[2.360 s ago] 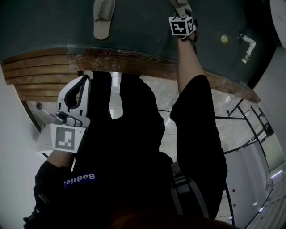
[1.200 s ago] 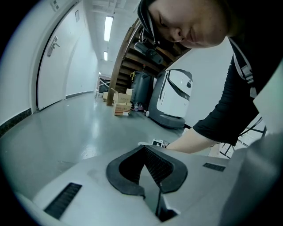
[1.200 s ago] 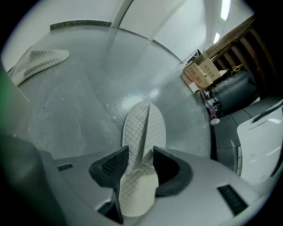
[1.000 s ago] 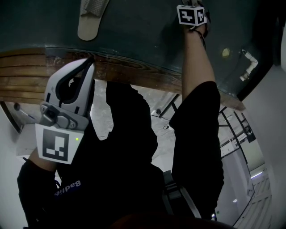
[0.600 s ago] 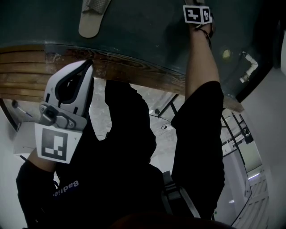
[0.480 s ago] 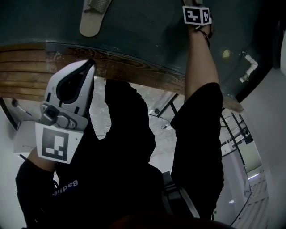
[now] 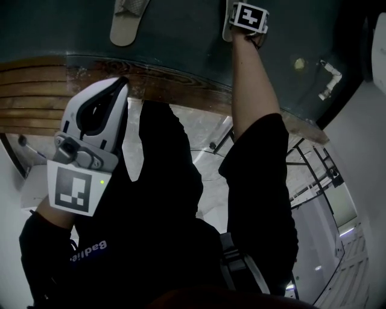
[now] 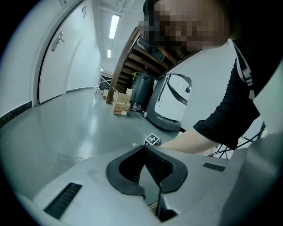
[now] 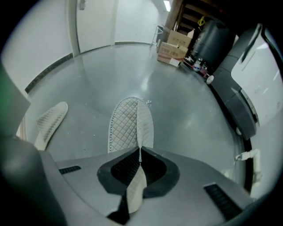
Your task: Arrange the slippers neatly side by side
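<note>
Two pale quilted slippers are in view. One slipper [image 7: 128, 19] [image 9: 50, 121] lies flat on the dark grey floor [image 9: 185, 114], off to the left. My right gripper [image 9: 139, 151] is shut on the edge of the other slipper [image 9: 131, 126], whose toe hangs down toward the floor. In the head view only that gripper's marker cube [image 7: 248, 17] and a sliver of the held slipper [image 7: 227, 25] show. My left gripper [image 7: 122, 83] [image 8: 143, 148] is held low at the left, jaws together with nothing between them, away from both slippers.
A wooden rim [image 7: 163, 84] borders the floor near the person's body. A small white object [image 7: 326, 78] lies at the right. Cardboard boxes [image 9: 172, 49], a dark bin [image 9: 214, 37] and a white floor machine [image 9: 250, 84] stand at the far side.
The right gripper's cube has shifted left and toward me, and a slipper's edge now shows beside it. The left gripper has risen slightly. The slipper on the left lies as before.
</note>
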